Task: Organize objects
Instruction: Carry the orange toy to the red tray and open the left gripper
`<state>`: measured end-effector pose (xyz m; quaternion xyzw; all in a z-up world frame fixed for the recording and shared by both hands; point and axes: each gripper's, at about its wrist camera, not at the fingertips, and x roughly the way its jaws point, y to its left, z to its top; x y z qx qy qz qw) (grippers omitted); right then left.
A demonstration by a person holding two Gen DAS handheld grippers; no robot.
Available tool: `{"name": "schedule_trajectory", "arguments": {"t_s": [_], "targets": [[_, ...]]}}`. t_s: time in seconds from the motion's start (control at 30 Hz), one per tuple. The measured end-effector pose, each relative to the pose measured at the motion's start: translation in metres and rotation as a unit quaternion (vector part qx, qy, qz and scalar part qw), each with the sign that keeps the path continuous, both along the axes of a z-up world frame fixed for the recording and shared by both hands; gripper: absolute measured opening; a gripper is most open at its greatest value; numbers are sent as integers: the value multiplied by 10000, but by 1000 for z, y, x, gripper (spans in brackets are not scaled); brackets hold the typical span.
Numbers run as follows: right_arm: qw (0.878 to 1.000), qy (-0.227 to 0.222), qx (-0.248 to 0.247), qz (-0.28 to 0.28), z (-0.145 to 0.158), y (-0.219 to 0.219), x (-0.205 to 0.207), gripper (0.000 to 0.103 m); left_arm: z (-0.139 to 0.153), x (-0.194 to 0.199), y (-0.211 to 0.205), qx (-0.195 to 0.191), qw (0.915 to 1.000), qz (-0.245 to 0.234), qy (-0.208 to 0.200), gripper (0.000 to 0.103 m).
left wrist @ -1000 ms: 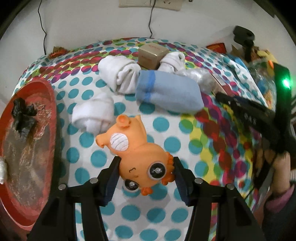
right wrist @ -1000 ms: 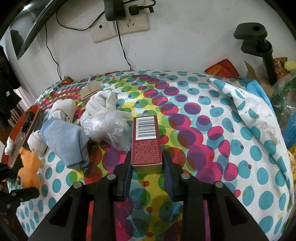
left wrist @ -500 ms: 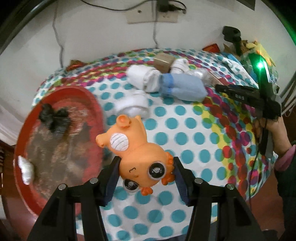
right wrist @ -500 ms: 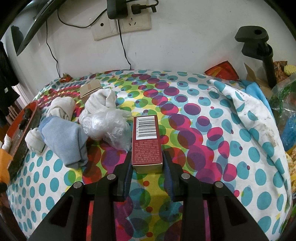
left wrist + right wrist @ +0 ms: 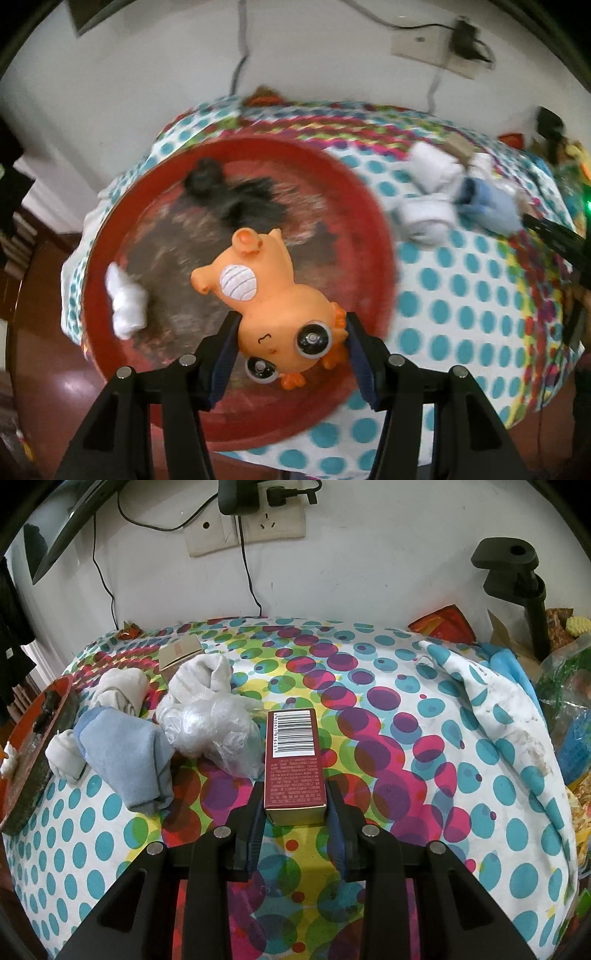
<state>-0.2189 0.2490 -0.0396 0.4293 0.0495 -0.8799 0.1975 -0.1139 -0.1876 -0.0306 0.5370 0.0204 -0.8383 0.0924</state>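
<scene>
Your left gripper (image 5: pixel 291 354) clamps the orange toy (image 5: pixel 280 310) above the red tray (image 5: pixel 373 236), which holds a black clump (image 5: pixel 229 195) and a white roll (image 5: pixel 125 299); your right gripper (image 5: pixel 295 812) grips the red box (image 5: pixel 294 760).

left tool (image 5: pixel 291 354) clamps orange toy (image 5: pixel 273 306) | above red tray (image 5: pixel 373 236) | tray holds black scrap (image 5: pixel 225 192)

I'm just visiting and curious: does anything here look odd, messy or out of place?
Yes. The red tray looks badly worn, its inside scuffed grey-brown, and it overhangs the table's edge. The orange toy hangs upside down between the left gripper fingers. A crumpled plastic bag lies among loose socks on the tablecloth.
</scene>
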Motion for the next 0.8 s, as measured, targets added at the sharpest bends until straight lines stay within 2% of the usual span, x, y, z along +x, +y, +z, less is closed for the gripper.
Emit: {"name": "schedule_trajectory", "arguments": {"t_s": [0.2,0.8], "targets": [[10000,25,83,4,0,-2,1,30,-20,5,-40,192,9987,415,-210,57],[9997,73,244,18,-1,-5,2,30,-31,12,-90,-190,9968,722,-275,57]]}}
